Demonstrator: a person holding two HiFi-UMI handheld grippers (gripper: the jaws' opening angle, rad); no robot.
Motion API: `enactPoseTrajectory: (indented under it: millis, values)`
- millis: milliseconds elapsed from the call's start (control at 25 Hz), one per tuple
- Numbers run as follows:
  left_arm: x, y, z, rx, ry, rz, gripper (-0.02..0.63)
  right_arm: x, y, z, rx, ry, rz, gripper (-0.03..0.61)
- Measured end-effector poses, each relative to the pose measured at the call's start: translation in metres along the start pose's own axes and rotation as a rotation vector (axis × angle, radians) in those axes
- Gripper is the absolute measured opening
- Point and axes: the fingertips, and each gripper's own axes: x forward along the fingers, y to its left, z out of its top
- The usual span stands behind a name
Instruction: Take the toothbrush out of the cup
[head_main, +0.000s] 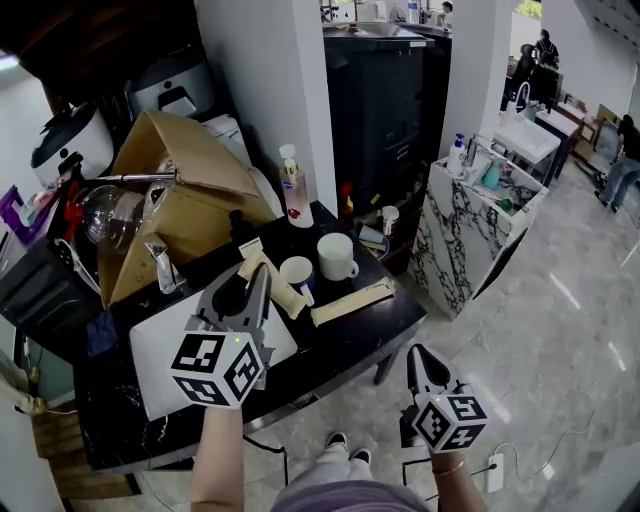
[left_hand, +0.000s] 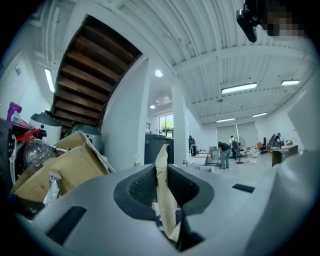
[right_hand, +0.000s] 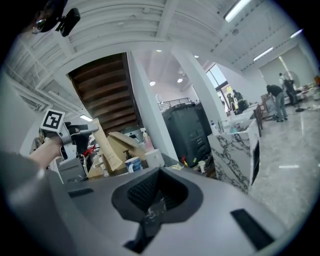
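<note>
Your left gripper (head_main: 258, 285) clamps the wrapped toothbrush (left_hand: 162, 180), which looks clear of the cup (head_main: 297, 272). Your right gripper (right_hand: 150, 212) is closed and empty. Next, lay the toothbrush on the near table (head_main: 370, 325).

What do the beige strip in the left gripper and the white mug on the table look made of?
Beige strip, clamped in the left gripper: likely kraft paper, matte, creased and soft-edged; contents unseen. White mug: probably glazed ceramic, smooth and plain white with a handle, though plastic is possible.

Head view steeply downward; gripper views near-level; shared cardboard box (head_main: 185, 175)
</note>
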Motion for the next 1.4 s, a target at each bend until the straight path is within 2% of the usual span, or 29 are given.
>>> enactPoseTrajectory:
  millis: [280,600,1000,1400]
  values:
    - [-0.004,-0.026,-0.045,0.133,0.196,-0.068,0.063,-0.011,0.001,-0.002,0.008,-0.002,-0.001,0.003]
    - [0.022,-0.076,-0.108,0.403,0.46,-0.209,0.063,-0.026,-0.019,-0.004,0.028,-0.015,-0.058,0.003]
    - [0.073,-0.141,-0.154,0.613,0.586,-0.38,0.063,-0.049,-0.055,-0.005,0.069,-0.037,-0.163,0.003]
    - [0.101,-0.175,-0.209,0.753,0.684,-0.44,0.063,-0.069,-0.085,-0.01,0.093,-0.039,-0.264,0.003]
